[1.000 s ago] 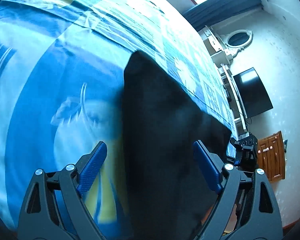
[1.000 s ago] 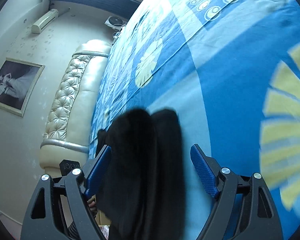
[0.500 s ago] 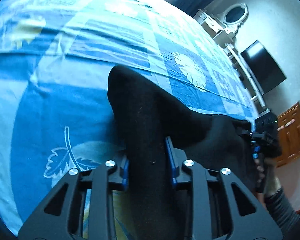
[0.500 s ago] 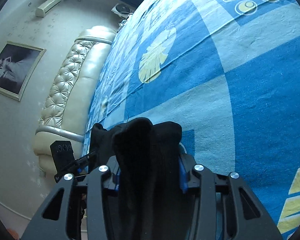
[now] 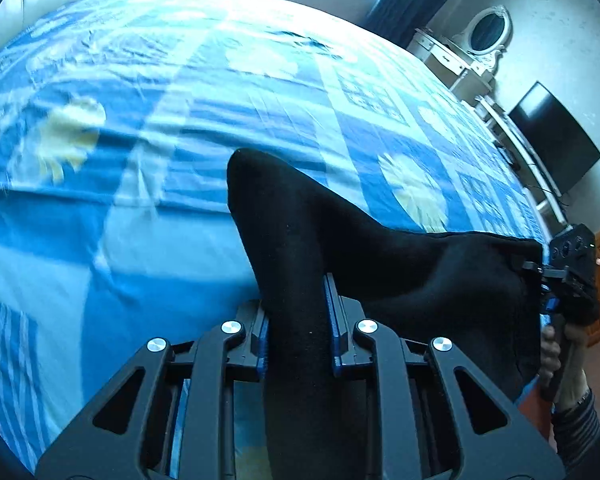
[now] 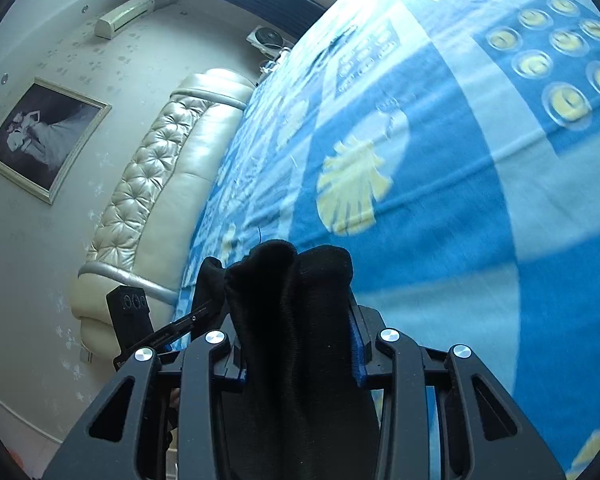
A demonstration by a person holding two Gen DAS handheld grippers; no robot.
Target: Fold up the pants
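Left wrist: left gripper [image 5: 296, 332] clamping black pants [image 5: 340, 240] | right gripper [image 6: 296, 344] pinching pants too | probably lifting above bed [image 5: 140, 220] for folding

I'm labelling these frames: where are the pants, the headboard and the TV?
pants [image 5: 300, 240], left wrist view, on the raised fold.
headboard [image 6: 148, 184], right wrist view, tufted face.
TV [image 5: 556, 136], left wrist view, screen.

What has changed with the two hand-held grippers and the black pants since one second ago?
Both were open around the black pants; now the left hand-held gripper and the right hand-held gripper are shut on the cloth and have lifted it above the blue bedspread. The bedspread stays as it was.
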